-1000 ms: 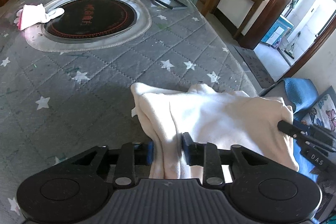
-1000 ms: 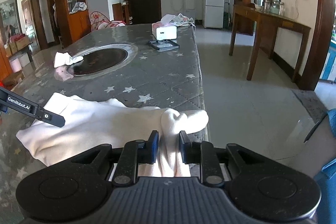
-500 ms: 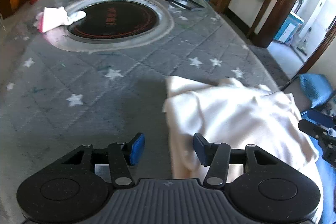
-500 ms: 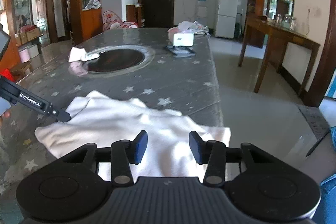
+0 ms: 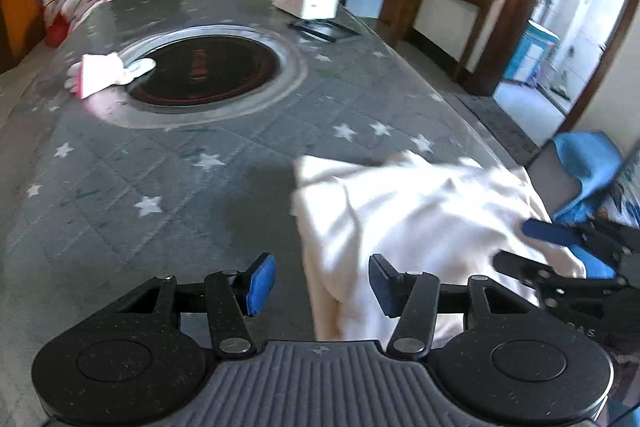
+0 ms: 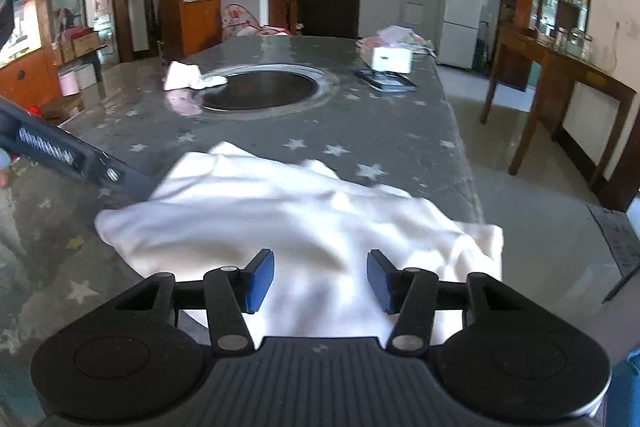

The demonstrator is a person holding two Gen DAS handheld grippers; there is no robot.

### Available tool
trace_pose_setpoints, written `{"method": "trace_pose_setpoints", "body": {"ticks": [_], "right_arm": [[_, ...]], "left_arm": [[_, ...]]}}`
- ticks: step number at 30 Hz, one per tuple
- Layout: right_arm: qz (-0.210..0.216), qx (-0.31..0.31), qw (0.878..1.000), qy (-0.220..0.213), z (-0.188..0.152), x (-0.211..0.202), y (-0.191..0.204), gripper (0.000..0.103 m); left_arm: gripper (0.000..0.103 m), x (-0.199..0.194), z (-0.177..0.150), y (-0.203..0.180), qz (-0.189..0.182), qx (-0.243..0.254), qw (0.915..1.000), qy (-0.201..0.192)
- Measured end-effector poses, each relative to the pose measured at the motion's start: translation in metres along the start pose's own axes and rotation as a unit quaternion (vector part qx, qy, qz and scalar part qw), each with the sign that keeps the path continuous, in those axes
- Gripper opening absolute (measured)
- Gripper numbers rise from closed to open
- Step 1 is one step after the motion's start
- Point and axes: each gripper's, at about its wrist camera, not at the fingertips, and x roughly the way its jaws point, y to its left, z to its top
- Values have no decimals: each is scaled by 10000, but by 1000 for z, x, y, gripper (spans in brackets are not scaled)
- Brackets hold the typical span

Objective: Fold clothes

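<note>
Cream soft cotton garment (image 6: 288, 223) bunched low in frame at grey star-quilted table (image 6: 360, 123) edge, near corner overhanging, likely to slide floorward; left gripper (image 5: 322, 285) and right gripper (image 6: 320, 281) both wide open, empty.

Daylight floods in from the doorway (image 5: 576, 39) at the right of the left wrist view, overexposing it. Sun patches blow out parts of the white garment (image 5: 416, 211), its folds crossed by soft grey shadows. The star-patterned surface (image 5: 168, 163) carries a pale sheen of glare near the round cooktop (image 5: 204, 71). Motion blur smears the garment's edges and the room's background in both views. Fisheye curvature bends walls and door frames; black vignette fills the corners.
</note>
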Motion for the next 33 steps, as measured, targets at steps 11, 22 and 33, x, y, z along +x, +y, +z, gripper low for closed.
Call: {"method": "trace_pose_setpoints", "body": {"ticks": [11, 22, 33], "right_arm": [[207, -488, 9986, -24, -7, 1, 37, 55], [233, -339, 9992, 20, -16, -7, 37, 76], [161, -297, 9994, 67, -21, -14, 43, 95]], "left_arm": [[60, 11, -17, 0, 74, 101, 9999, 114], [68, 5, -24, 2, 146, 93, 9998, 17], [80, -10, -38, 6, 166, 68, 9998, -61]]}}
